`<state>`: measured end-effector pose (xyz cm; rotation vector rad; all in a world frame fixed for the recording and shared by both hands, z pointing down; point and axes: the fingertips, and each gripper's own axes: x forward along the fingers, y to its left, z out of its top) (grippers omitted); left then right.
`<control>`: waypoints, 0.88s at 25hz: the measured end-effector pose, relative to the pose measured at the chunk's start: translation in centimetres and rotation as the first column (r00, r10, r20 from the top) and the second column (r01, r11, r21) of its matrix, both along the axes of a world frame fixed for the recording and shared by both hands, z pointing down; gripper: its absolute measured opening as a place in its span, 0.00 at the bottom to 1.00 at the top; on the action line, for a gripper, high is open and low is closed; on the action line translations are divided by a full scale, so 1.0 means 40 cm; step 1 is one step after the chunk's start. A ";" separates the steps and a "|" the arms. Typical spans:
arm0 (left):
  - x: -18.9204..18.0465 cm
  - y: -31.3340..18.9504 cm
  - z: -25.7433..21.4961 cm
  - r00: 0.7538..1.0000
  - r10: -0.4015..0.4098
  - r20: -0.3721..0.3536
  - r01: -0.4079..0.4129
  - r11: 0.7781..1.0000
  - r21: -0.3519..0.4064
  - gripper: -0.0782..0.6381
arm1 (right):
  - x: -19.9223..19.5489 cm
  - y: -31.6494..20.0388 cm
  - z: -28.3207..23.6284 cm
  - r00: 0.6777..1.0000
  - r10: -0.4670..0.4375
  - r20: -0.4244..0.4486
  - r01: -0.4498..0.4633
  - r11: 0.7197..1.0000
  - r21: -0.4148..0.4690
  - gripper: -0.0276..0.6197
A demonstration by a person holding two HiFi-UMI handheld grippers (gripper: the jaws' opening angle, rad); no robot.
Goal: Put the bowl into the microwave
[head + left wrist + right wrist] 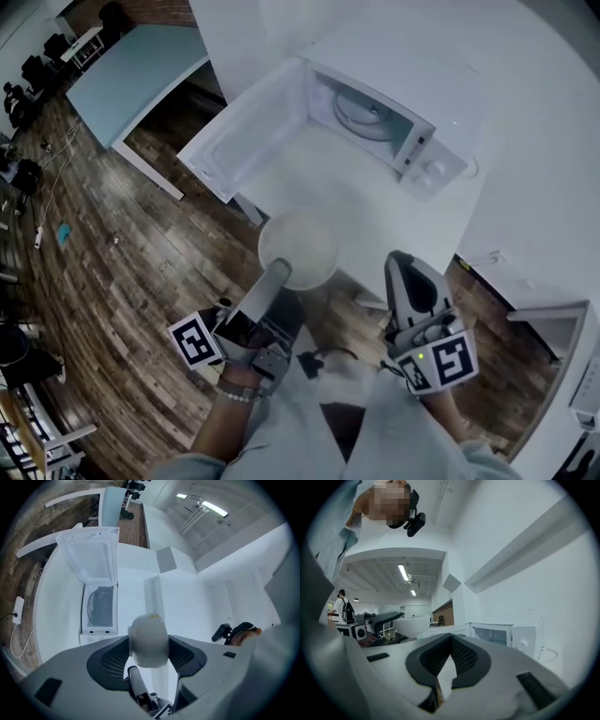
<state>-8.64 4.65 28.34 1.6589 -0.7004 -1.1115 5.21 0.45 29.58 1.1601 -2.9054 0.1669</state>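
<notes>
Left tool [278, 272] on one bowl [302, 244] (right tool [401, 267] empty), one microwave [439, 169]

My white tabletop [309, 183] stands over a dark wood plank floor [122, 272]. Far to the left is a pale blue table [141, 70], with black chairs [42, 56] beyond it. A small teal scrap [63, 233] lies on the floor at left, near a thin cable [54, 183].

The microwave [424, 142] cavity stands open, holding only its turntable [362, 112]. Its door [248, 131] is swung fully left, bounding that side. Bare table [309, 180] gives clear passage between bowl [298, 246] and cavity mouth; a wall [548, 122] closes the right
</notes>
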 end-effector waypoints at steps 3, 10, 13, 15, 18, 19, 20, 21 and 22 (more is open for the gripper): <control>-0.035 -0.057 -0.001 0.998 0.053 0.027 -0.052 0.999 -0.012 0.45 | -0.035 -0.045 -0.010 0.999 0.050 0.000 -0.050 0.999 0.000 0.04; -0.089 -0.181 0.010 0.979 0.199 0.042 -0.198 0.980 -0.034 0.45 | -0.085 -0.129 -0.008 0.982 0.188 -0.005 -0.188 0.982 -0.017 0.04; -0.107 -0.223 0.014 0.964 0.260 0.049 -0.259 0.965 -0.037 0.45 | -0.110 -0.154 -0.010 0.971 0.240 -0.015 -0.240 0.971 -0.016 0.04; -0.118 -0.250 0.019 0.955 0.293 0.045 -0.291 0.956 -0.038 0.45 | -0.128 -0.172 -0.011 0.964 0.265 -0.020 -0.265 0.964 -0.012 0.04; -0.124 -0.285 0.033 0.939 0.343 0.033 -0.341 0.939 -0.050 0.45 | -0.143 -0.197 -0.004 0.950 0.312 -0.022 -0.313 0.950 -0.018 0.04; -0.126 -0.296 0.037 0.932 0.360 0.029 -0.358 0.932 -0.056 0.45 | -0.149 -0.204 -0.001 0.945 0.327 -0.024 -0.327 0.945 -0.022 0.04; -0.129 -0.306 0.039 0.926 0.376 0.027 -0.374 0.925 -0.060 0.45 | -0.157 -0.211 0.001 0.941 0.338 -0.027 -0.338 0.941 -0.023 0.04; -0.131 -0.317 0.039 0.920 0.390 0.025 -0.388 0.920 -0.062 0.45 | -0.163 -0.219 0.001 0.937 0.347 -0.030 -0.348 0.937 -0.023 0.04; -0.132 -0.328 0.036 0.915 0.402 0.023 -0.400 0.914 -0.061 0.45 | -0.168 -0.225 0.000 0.934 0.357 -0.033 -0.358 0.934 -0.022 0.04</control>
